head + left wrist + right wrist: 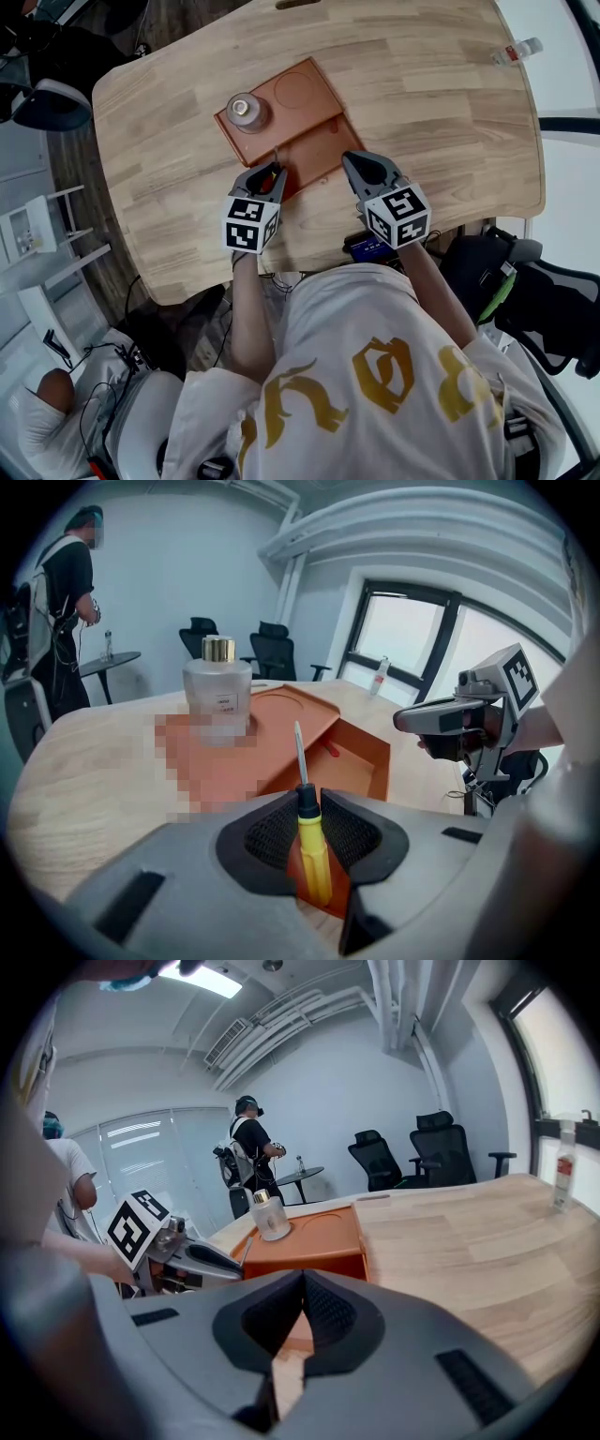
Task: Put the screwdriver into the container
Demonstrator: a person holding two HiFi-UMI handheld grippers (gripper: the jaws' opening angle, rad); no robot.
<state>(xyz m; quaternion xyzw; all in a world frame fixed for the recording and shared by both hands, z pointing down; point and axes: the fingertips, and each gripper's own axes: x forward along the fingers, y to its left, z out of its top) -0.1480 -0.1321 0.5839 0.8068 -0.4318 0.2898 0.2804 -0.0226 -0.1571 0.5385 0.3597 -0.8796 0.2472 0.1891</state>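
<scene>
The left gripper [270, 176] is grasping a yellow-handled screwdriver [314, 850] between its fingers [270, 834], tip pointing over the near wall of the orange container [317, 152]. Best is probably easing it forward above the open recess, then lowering before releasing. A bottle [247, 112] is standing on the raised half; the right gripper [367, 171], fingers clenched empty, is hovering beside, above the counter [450, 112].

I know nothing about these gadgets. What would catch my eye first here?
Most striking is the yellow-handled screwdriver clamped in the left gripper, its metal tip pointing toward the orange container on the wooden table. A clear bottle with a gold cap stands on the container's raised part. The right gripper, shut and empty, hovers by the container's near corner.
</scene>
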